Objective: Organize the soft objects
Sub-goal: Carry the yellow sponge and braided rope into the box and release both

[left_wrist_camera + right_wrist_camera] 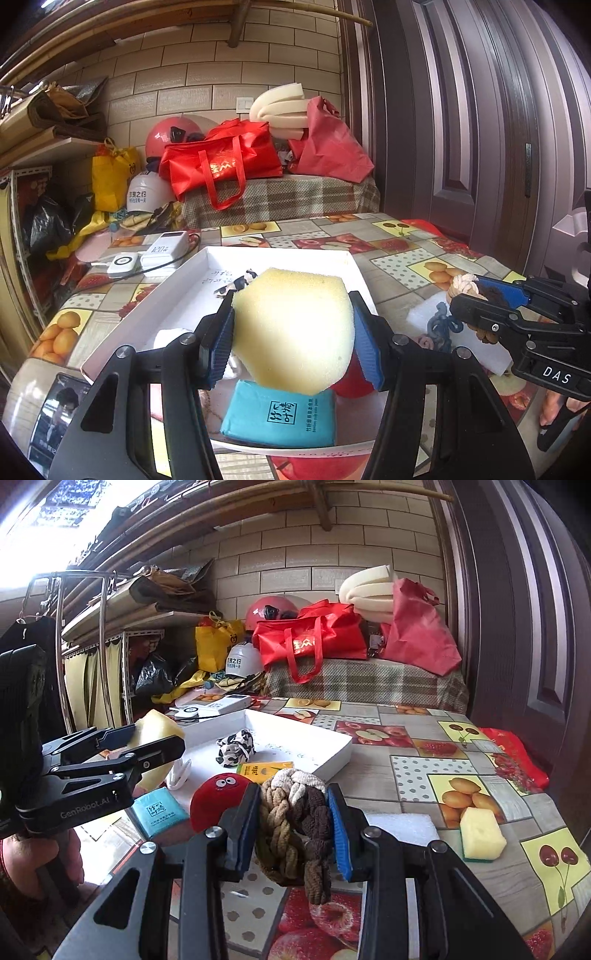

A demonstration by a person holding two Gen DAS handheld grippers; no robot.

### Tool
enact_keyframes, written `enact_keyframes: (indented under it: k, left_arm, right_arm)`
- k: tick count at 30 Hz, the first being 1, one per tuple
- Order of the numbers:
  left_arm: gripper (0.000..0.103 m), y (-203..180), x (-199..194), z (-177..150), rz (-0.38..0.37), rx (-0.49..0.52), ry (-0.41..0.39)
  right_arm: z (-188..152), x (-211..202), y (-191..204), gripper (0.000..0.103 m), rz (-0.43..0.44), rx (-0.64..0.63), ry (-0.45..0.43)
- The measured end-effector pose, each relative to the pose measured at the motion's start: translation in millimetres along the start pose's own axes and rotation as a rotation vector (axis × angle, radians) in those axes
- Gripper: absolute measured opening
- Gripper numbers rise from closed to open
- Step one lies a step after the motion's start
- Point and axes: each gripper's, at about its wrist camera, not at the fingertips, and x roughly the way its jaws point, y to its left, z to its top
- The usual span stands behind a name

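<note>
We see the left gripper (293,341) as a black frame of angular struts with triangular cut-outs, round silver screw heads at each pivot, and blue ribbed pads (218,345) lining its fingers. In the right wrist view, at nine o'clock, its side carries pale "GenRobot.AI" lettering. The right gripper (293,829) has the same build: black struts, silver screws, blue pads (338,832). In the left wrist view, at three o'clock, its side reads "DAS" in white. At eight o'clock in the right wrist view, part of a hand (44,853) shows beneath the black body.
</note>
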Motion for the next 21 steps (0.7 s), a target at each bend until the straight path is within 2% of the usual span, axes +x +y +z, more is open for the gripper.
enact_keyframes:
  k: [8,13,17,21]
  left_arm:
    - [0.058,21.7,3.4,0.4,0.046,-0.046,-0.005]
    - [0.058,39.3,6.6,0.6,0.078,-0.084,-0.002]
    - [0.058,42.5,11.5,2.4,0.097,-0.066,-0.003]
    - [0.058,50.2,17.2,2.8,0.096,-0.084,0.009]
  right_arm:
    - [4.5,16.0,25.7,0.036,0.051,-0.052,0.013]
    - [4.2,18.7,44.7,0.036,0.128,-0.105,0.027]
    - [4.3,29.0,57.6,0.035,0.165,-0.137,0.073]
    - [5.6,50.0,61.1,0.035,0.196,-0.125,0.157]
